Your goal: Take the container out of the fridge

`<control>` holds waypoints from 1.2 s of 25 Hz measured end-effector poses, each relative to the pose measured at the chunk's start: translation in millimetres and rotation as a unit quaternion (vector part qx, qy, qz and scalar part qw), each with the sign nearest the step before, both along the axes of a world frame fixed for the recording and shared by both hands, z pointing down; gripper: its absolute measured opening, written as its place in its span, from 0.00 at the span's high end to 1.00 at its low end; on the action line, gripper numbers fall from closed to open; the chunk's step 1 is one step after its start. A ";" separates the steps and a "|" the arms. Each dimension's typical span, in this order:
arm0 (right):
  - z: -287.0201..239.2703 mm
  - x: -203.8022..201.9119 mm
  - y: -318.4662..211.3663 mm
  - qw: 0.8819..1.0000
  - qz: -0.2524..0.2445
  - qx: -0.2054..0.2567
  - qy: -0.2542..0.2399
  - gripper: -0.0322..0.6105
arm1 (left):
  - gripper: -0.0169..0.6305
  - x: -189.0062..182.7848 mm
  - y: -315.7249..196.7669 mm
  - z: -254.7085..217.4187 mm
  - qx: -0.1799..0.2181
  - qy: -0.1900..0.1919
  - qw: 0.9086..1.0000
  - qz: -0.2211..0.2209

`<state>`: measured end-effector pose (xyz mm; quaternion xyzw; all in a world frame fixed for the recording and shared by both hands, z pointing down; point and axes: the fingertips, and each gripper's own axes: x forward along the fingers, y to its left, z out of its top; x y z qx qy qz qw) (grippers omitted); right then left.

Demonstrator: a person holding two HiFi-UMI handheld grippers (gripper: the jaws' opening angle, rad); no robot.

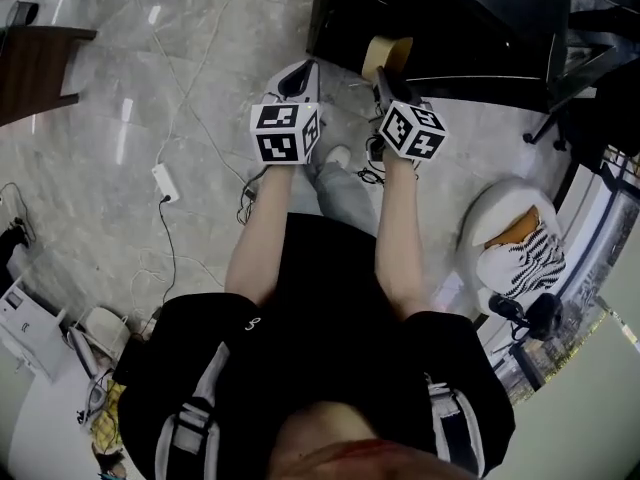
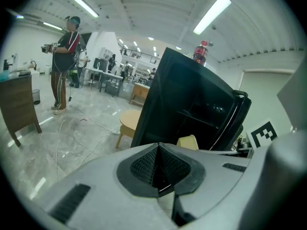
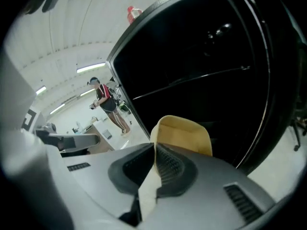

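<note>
The right gripper (image 3: 154,147) pinches one wall of the pale yellow, open-topped container (image 3: 184,134) at the front of the open black fridge (image 3: 192,56); the left gripper (image 2: 158,150) hangs just beside it, its jaws pressed together on nothing.

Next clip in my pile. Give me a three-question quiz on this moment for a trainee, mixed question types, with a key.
1. True or false: the left gripper has its jaws together with nothing between them.
2. What is the right gripper shut on? A) a white cable B) the wall of the pale yellow container C) a shoe
3. Fill in: on top of the black fridge stands a ____.

Key:
1. True. The left gripper view shows the pads meeting, with nothing between them.
2. B. The right gripper view shows the container's wall running between the pads.
3. Red bottle.
</note>
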<state>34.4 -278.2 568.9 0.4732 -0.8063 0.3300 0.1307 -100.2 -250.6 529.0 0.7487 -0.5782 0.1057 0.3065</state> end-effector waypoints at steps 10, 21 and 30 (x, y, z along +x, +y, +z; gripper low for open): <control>-101.4 46.2 31.6 0.991 0.046 0.084 -0.097 0.92 | 0.96 58.8 -4.1 -86.3 0.096 -0.005 0.995 0.039; -150.0 77.6 43.3 0.977 0.057 0.117 -0.169 0.92 | 0.96 99.5 4.6 -144.4 0.157 -0.022 0.985 0.068; -156.3 78.7 46.7 0.977 0.054 0.124 -0.167 0.92 | 0.96 101.0 14.6 -150.4 0.165 -0.025 0.983 0.073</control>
